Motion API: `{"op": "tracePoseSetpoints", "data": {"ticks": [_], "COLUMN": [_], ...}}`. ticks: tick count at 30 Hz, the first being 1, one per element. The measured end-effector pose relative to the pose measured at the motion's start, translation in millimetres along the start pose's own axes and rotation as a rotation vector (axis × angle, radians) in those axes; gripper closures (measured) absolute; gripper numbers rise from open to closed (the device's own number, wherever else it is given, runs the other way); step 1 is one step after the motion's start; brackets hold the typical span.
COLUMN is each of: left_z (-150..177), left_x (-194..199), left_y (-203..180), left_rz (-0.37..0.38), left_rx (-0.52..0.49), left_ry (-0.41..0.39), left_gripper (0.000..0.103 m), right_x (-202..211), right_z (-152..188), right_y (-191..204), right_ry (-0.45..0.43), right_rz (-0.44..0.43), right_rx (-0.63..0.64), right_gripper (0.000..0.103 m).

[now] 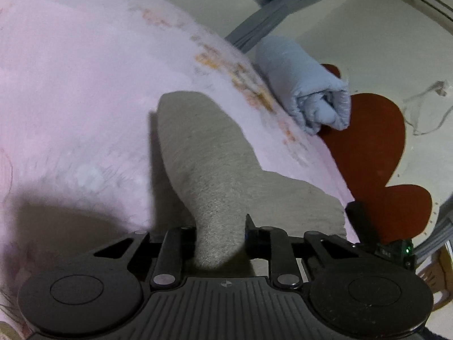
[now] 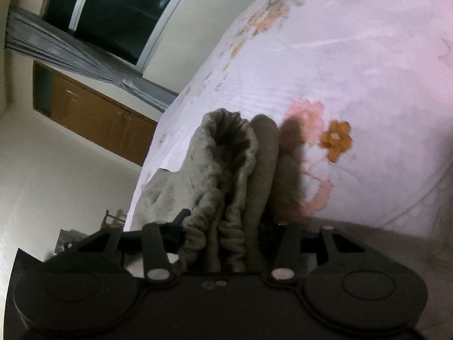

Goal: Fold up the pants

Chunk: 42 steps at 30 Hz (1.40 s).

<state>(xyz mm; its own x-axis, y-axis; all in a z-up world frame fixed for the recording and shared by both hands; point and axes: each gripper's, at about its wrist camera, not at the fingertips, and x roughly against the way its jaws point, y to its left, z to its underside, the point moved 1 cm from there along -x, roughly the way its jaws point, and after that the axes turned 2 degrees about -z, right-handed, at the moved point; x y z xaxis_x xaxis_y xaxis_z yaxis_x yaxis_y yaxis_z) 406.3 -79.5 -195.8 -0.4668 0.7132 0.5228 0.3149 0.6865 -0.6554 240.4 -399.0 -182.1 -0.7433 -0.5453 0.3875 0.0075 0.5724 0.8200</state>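
Grey-beige knit pants [image 1: 203, 153] lie on a pink floral bedsheet [image 1: 73, 79]. In the left wrist view one leg runs from the middle of the bed down into my left gripper [image 1: 219, 235], which is shut on it. In the right wrist view my right gripper [image 2: 223, 235] is shut on the gathered elastic waistband of the pants [image 2: 229, 153], bunched in several folds and raised off the sheet [image 2: 354, 65].
A rolled light-blue cloth [image 1: 305, 85] lies at the bed's right edge. A red mat [image 1: 376, 147] is on the floor beside the bed. Grey curtains [image 2: 70, 53], a dark window [image 2: 113, 8] and a wooden cabinet [image 2: 93, 116] stand past the bed.
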Motion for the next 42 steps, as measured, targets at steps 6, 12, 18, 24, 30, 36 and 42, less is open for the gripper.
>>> {"op": "tracePoseSetpoints", "data": {"ticks": [6,12,18,24,30,36,42], "left_z": [-30,-69,-103,-119,-119,-109,-97], "left_x": [40,71,76,51,19,-8,-20], "left_y": [-17,-9,20,62,94,120,138], "left_rz": [0.008,-0.025,-0.067,-0.088,-0.091,-0.087,-0.052], "left_rx": [-0.054,-0.067,-0.037,0.01,0.046,0.074,0.114], "left_ry": [-0.058,-0.124,-0.164,-0.152,-0.131,-0.109,-0.116], "left_gripper": [0.081,0.081,0.081,0.081,0.081,0.081,0.07], "right_x": [-7,-44,-94,-139,-170,-183,-185], "right_z": [-18,-52,-82,-100,-110,-106,-93], "right_y": [31,65,80,67,51,14,-11], "right_ry": [0.004,0.014,0.04,0.074,0.103,0.12,0.102], "right_rz": [-0.038,-0.088,-0.112,-0.1,-0.077,-0.056,-0.06], "right_rx": [0.06,0.124,0.145,0.135,0.128,0.054,-0.003], "right_gripper": [0.066,0.066,0.066,0.066,0.066,0.066,0.066]}}
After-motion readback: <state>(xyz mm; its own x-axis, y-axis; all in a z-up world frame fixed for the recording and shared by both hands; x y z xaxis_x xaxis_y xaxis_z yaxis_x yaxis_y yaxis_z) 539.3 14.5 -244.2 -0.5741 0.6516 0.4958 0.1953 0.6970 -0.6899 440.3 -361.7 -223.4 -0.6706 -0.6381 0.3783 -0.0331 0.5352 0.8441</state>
